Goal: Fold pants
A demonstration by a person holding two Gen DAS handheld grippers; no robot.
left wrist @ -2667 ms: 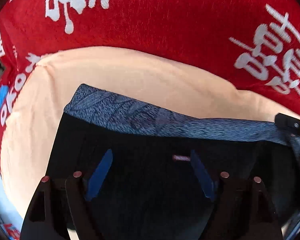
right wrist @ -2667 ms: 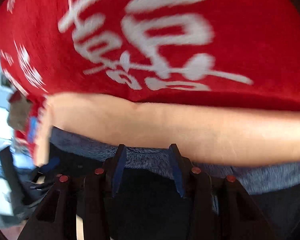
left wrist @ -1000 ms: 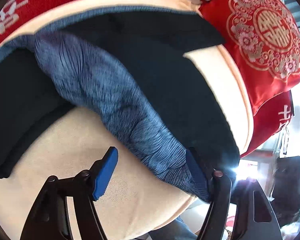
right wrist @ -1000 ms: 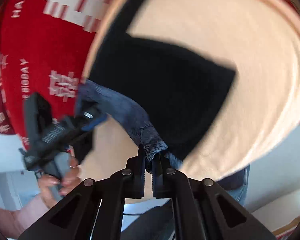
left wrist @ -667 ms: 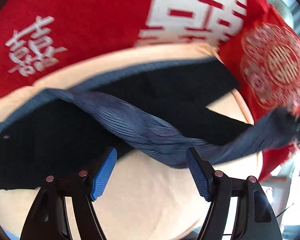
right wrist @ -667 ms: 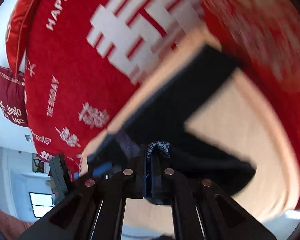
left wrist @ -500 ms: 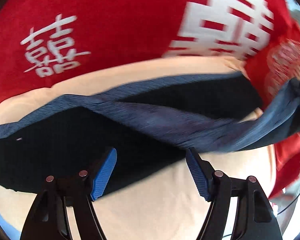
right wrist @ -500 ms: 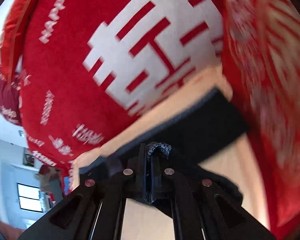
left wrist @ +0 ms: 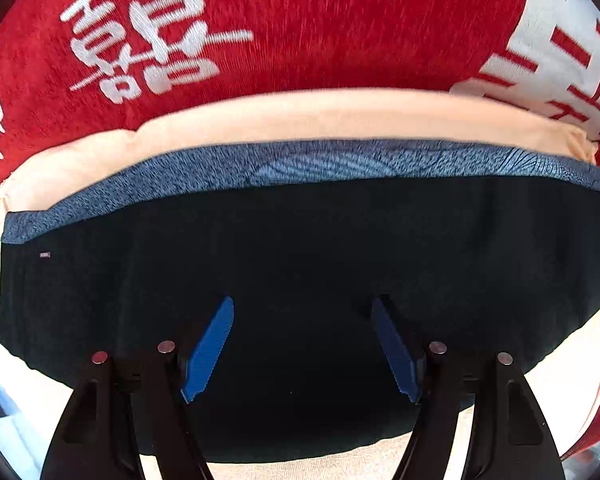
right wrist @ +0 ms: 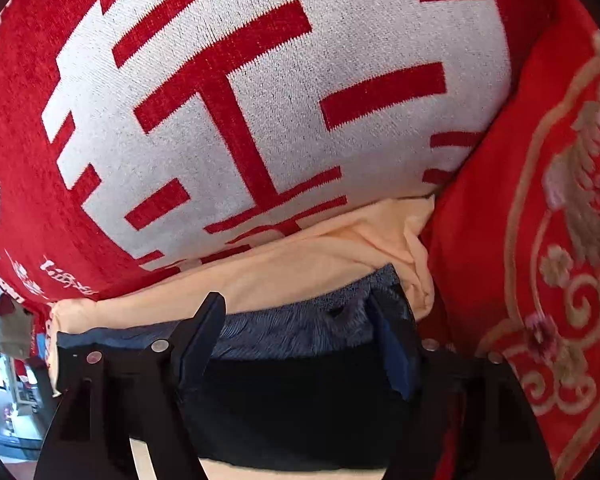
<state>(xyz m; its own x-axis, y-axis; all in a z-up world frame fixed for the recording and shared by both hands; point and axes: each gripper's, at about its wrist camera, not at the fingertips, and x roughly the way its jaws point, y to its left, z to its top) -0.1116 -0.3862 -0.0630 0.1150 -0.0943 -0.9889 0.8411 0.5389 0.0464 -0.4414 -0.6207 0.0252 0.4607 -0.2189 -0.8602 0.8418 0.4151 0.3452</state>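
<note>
The black pants (left wrist: 300,248) lie flat on a peach seat cushion (left wrist: 300,116), with the blue-grey waistband (left wrist: 300,164) stretched along the far edge. My left gripper (left wrist: 302,344) is open and empty just above the dark cloth, blue pads (left wrist: 210,346) wide apart. In the right wrist view the pants (right wrist: 300,408) lie below my right gripper (right wrist: 300,332), which is open over the waistband's right end (right wrist: 300,332) and holds nothing.
A red backrest cover with white characters (left wrist: 260,28) rises right behind the cushion. A red embroidered pillow (right wrist: 548,240) stands at the right end. The cushion's front edge (left wrist: 340,470) runs near the bottom of the left wrist view.
The right gripper carried the waistband end to the cushion's far right corner, laid it down and opened. The twisted waistband now lies straight. The left gripper stayed open and came over the pants.
</note>
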